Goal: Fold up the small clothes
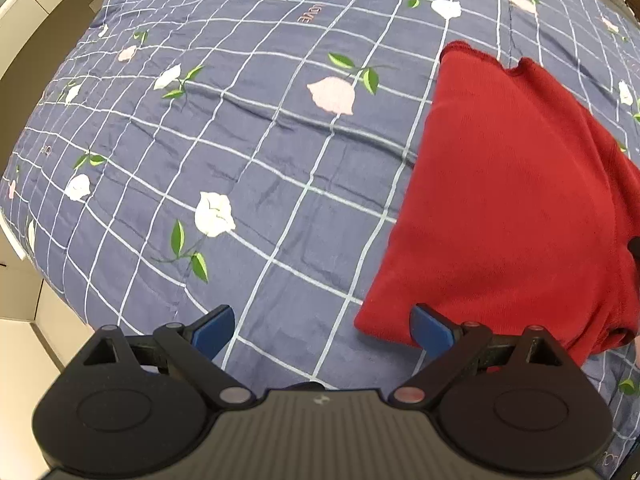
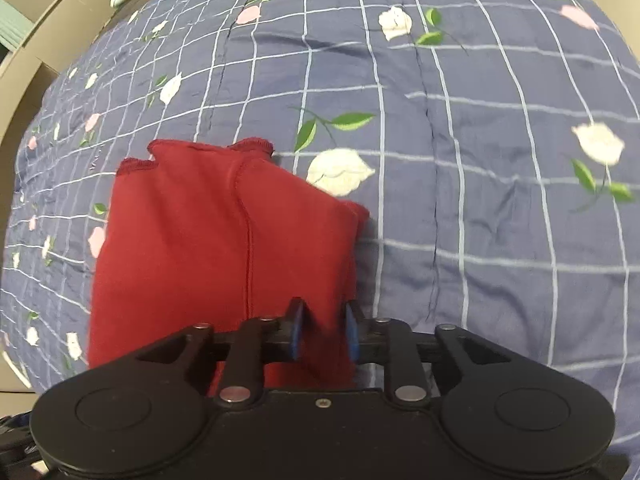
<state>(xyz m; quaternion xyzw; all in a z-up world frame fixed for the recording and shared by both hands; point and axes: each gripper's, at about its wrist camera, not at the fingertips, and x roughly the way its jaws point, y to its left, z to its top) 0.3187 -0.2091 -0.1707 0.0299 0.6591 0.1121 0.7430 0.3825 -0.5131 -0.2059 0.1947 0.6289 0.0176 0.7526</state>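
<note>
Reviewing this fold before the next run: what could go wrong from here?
1. The right tongs pinch only a narrow bunch at the red garment's near edge; it may slip out.
2. The left tongs are open, holding nothing, so the garment's left corner lies free and could drag, skewing the fold.

Open bedspread [image 1: 248, 152] stretches left of the red garment [image 1: 512, 208] and beyond its far hem, unobstructed to the bed's edges. Only the garment itself interrupts the flat surface.
</note>
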